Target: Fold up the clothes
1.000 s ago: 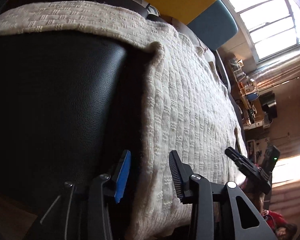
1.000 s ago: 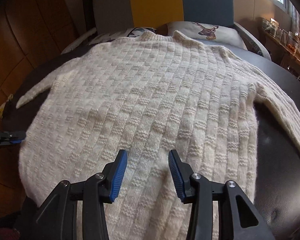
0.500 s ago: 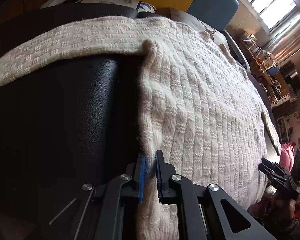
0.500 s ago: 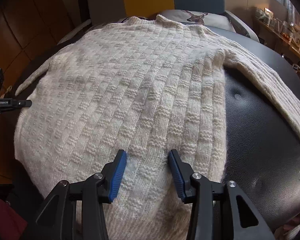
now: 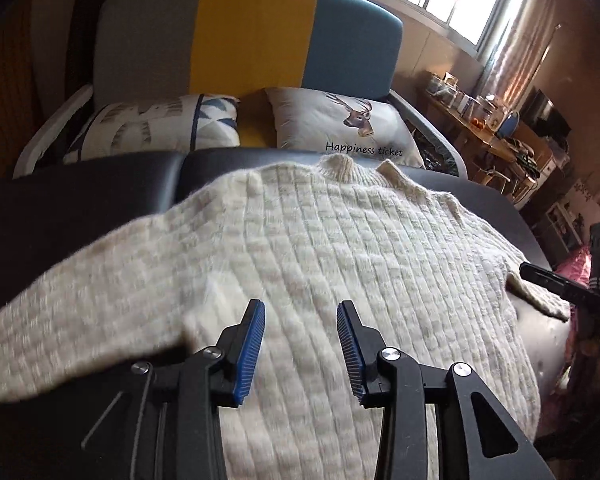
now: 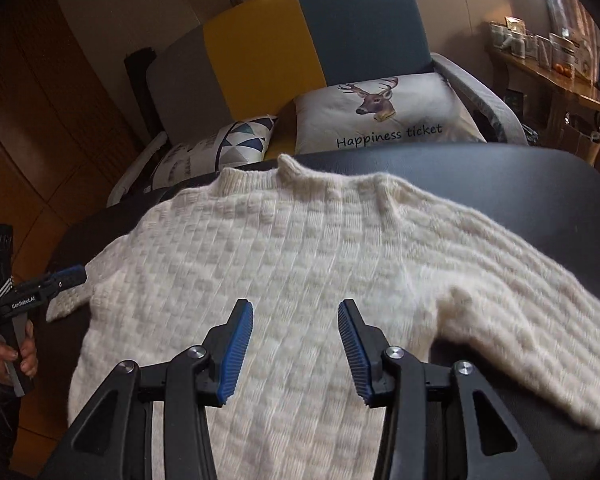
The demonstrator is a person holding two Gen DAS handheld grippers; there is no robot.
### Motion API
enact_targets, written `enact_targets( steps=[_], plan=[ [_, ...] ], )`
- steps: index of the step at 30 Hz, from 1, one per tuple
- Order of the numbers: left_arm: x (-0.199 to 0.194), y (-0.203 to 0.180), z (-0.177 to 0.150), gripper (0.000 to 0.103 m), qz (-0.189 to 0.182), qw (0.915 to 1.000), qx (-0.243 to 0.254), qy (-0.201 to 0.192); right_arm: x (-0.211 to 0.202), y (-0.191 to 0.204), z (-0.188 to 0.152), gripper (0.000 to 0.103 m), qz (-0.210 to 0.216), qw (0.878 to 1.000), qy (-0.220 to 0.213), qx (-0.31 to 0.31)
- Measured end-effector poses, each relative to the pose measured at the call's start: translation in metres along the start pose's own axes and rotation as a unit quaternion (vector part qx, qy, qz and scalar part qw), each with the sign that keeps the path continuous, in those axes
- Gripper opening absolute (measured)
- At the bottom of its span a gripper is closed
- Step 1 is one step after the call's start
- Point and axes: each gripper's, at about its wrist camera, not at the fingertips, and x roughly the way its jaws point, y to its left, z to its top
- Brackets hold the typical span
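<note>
The cream chunky-knit sweater with a basket-weave pattern (image 6: 300, 280) lies spread flat on the black padded leather desk (image 6: 500, 184), collar (image 6: 288, 166) toward the far edge and hem toward the near edge, where both tongs hang. Its long axis runs from near edge to far edge, straight ahead of each pair of tongs. Both sleeves are stretched out sideways from the shoulders: one sleeve (image 6: 540, 312) runs toward the right edge of the desk, the other sleeve (image 5: 80, 320) toward the left edge. No part of the body looks doubled over, so the garment lies open rather than folded.

The left tongs (image 5: 300, 344) stand wide apart with nothing between the blue pads, hovering over the lower body of the sweater just inside the left armpit. The right tongs (image 6: 296, 346) are equally spread and empty, over the lower middle of the body, with the right armpit off to their side. In the right wrist view the left tongs' tip sits close by the left cuff, though motion blur makes it hard to say whether it touches the knit.

Each sleeve lies nearer its own-side tongs, so a sleeve-in fold would fall to the hand on that side.

Beyond the far edge stand a grey, yellow and teal upholstered chair (image 5: 252, 36) and a white deer-print cushion (image 5: 340, 124).
</note>
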Motion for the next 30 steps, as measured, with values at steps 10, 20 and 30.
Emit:
enact_targets(
  steps=[10, 20, 30],
  plan=[
    [0.123, -0.016, 0.122, 0.041, -0.015, 0.9860, 0.165, 0.015, 0.090, -0.024, 0.134, 0.045, 0.008, 0.995, 0.049, -0.088],
    [0.195, -0.026, 0.119, 0.055, -0.018, 0.9745, 0.209, 0.080, 0.169, -0.046, 0.166, 0.044, -0.018, 0.979, 0.153, -0.134],
    [0.191, -0.031, 0.100, 0.012, 0.076, 0.9863, 0.143, -0.029, 0.169, -0.014, 0.144, 0.008, -0.198, 0.954, 0.049, -0.220]
  ],
)
